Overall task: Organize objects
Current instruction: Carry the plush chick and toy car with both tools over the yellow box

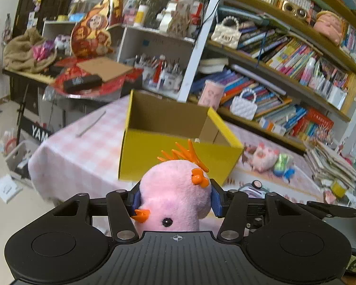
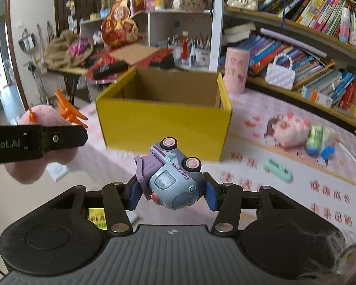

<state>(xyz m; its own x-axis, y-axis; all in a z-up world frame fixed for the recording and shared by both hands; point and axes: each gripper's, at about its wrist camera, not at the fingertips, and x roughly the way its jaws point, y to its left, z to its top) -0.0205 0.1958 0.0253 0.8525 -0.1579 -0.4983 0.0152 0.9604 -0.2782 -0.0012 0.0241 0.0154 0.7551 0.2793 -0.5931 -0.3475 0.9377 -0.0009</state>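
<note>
The left hand-held gripper (image 1: 175, 201) clamps a pink plush chick (image 1: 175, 194) between its blue pads. Beyond it an open yellow box (image 1: 178, 156) stands on the pink-checked counter (image 1: 83, 147); a pink plush pig (image 1: 264, 158) lies to its right.

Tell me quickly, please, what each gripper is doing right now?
Left gripper: shut on the pink plush chick.
Right gripper: shut on the toy truck.

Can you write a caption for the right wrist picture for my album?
Right gripper holds a blue toy truck before the open yellow box on the pink table.
</note>
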